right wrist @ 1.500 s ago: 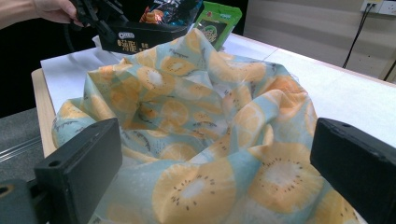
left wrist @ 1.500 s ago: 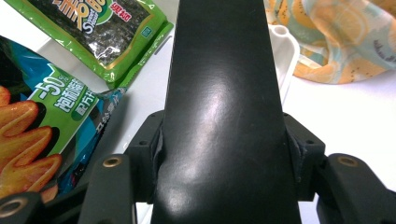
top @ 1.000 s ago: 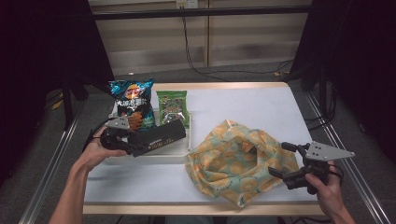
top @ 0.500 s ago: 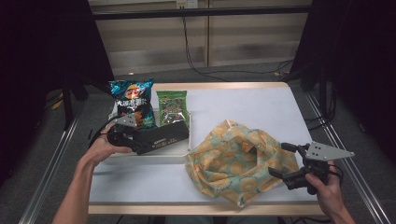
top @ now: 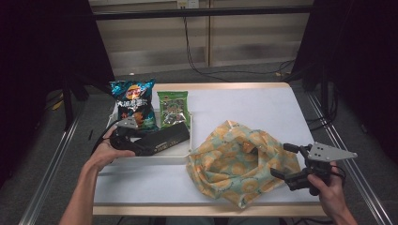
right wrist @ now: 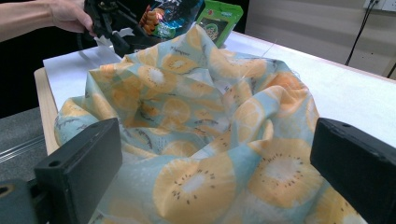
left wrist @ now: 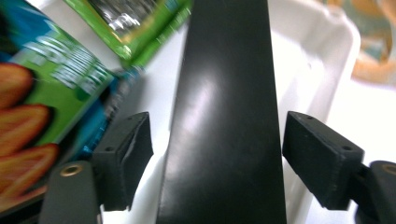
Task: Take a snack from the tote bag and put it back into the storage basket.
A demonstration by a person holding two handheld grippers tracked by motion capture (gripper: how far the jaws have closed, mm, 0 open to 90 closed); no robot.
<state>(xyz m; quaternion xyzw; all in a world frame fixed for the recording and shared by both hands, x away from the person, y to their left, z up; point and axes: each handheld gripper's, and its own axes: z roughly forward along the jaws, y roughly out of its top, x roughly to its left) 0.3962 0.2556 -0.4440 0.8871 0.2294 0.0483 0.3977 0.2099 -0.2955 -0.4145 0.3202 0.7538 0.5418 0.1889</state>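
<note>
Black box (left wrist: 224, 121), long and flat, lies between the pads of the left tongs (left wrist: 217, 156), which have just been opening: in the left gripper view a thin gap shows on each side of it, so the pads do not press on it. Its near end is cut off at the bottom of that view. From above, the box (top: 164, 138) lies slanted in a white tray (top: 155, 158), with the left tongs (top: 141, 143) at its near-left end; the hand (top: 110, 151) covers the tongs' body. Just beyond the tongs, a blue chip bag (top: 133, 104) and a green snack packet (top: 173, 108) lean at the tray's far side; the gripper view crops and blurs both.

Right of the tray, well apart from the left tongs, a crumpled cloth bag (top: 241, 164) printed with orange slices sits on the white worktop (top: 244, 105). A small dark thing in its folds is too small to make out. The right tongs (top: 287, 161) stand wide open at the bag's right edge, holding nothing; in the right gripper view the cloth (right wrist: 201, 140) lies just ahead of them (right wrist: 217, 168), and whether the pads touch it I cannot tell.
</note>
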